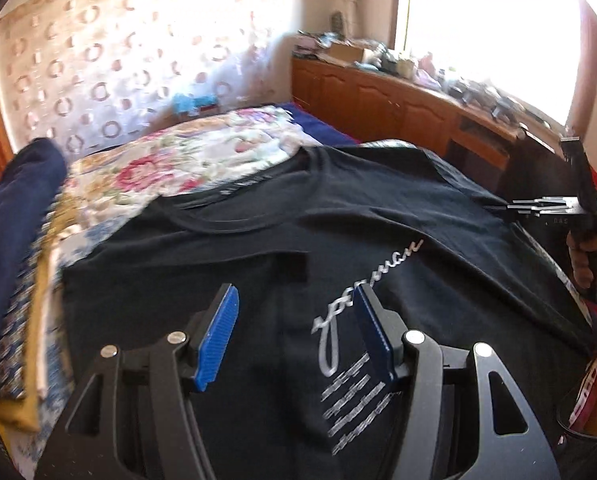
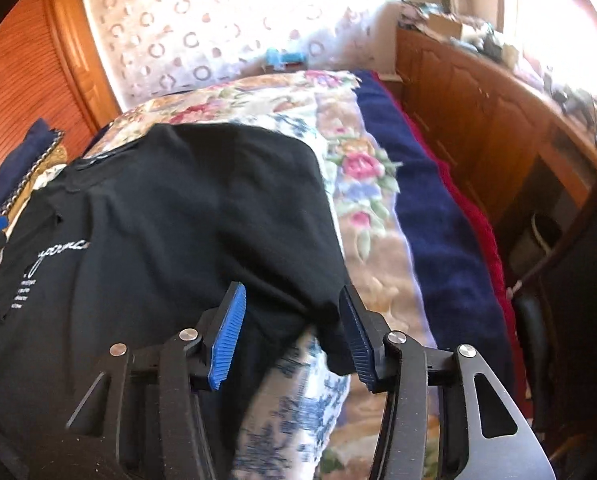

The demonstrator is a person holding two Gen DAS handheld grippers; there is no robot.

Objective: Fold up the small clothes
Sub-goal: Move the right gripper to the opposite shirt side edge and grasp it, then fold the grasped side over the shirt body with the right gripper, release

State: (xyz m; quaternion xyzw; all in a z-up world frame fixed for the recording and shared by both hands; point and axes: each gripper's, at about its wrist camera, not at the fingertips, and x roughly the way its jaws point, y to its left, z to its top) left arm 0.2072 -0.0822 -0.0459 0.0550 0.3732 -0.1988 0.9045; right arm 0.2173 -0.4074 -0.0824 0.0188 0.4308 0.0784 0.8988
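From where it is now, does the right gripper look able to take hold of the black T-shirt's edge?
Probably yes. The right gripper is open, and a corner of the black T-shirt already lies between its blue pads, over the floral bedspread. Nothing blocks it; closing should catch the fabric.

black t-shirt (image 1: 258, 240) bears an unreadable cursive word.

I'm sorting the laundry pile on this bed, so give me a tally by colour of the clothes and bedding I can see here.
Black: 1, the T-shirt with white script, spread flat.
Navy: 2, the folded garment at the left edge and the blanket at the right.
Floral: 1, the quilt under the T-shirt.
Red: 1, the cover beside the blanket.
Total: 5
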